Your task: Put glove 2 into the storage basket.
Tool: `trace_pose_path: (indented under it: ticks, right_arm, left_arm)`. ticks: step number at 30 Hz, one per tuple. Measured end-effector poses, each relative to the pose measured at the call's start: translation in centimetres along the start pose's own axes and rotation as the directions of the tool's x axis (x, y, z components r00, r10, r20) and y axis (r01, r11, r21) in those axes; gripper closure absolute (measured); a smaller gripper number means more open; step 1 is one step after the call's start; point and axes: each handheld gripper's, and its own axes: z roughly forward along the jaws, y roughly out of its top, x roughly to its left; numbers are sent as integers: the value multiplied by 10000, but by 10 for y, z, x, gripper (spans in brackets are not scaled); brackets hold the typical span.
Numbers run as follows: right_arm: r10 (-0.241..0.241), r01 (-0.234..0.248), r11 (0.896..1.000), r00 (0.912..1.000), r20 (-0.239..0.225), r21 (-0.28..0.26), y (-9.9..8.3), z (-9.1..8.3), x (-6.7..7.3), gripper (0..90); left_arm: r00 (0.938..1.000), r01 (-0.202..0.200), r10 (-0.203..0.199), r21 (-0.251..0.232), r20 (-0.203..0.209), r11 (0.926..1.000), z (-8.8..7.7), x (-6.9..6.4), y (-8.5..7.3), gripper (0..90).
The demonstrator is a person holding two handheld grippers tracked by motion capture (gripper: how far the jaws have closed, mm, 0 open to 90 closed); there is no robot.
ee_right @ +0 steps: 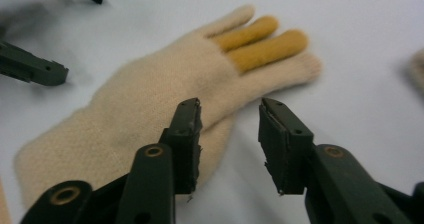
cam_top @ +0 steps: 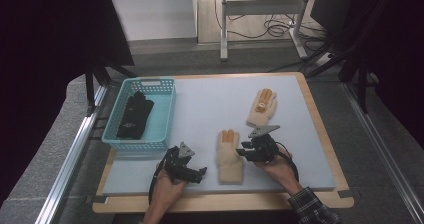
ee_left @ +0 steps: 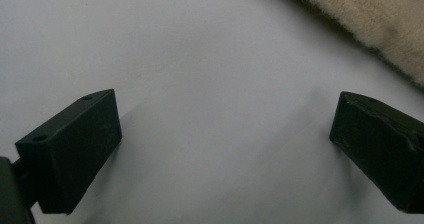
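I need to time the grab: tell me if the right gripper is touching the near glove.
Cannot tell. In the right gripper view the right gripper has open jaws at the near glove's thumb edge, one jaw overlapping it; no plain gap or contact.

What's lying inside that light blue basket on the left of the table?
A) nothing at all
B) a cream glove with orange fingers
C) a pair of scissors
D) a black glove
D: in the high view a black glove lies inside the light blue basket; both cream gloves lie out on the mat.

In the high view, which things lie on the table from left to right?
Blue basket with a black glove → left gripper → near cream glove → right gripper → far cream glove.
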Motion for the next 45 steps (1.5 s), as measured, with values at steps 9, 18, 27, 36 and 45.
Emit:
trace_pose_path:
  ticks: [9,18,27,36,45]
  right_arm:
    - [68,-65,9997,9999,-151,244,-4,8,8,873]
    - [148,-87,9977,9956,924,-666,9,-31,-5,680]
    - [718,-610,9951,9867,1455,-775,-4,-29,-34,646]
    - [1171,-962,9900,9682,2209,-1030,1,-26,-74,526]
    - [1814,-1512,9810,9366,2997,-1214,22,-12,-122,448]
  left_arm:
    - [10000,-5,5,-3,-7,10000,0,0,0,4]
    - [10000,-36,36,-2,-13,10000,0,0,0,4]
    - [10000,-10,10,-3,-9,10000,0,0,0,4]
    - [10000,-11,11,-5,-7,10000,0,0,0,4]
    - [10000,-14,14,-9,-1,10000,0,0,0,4]
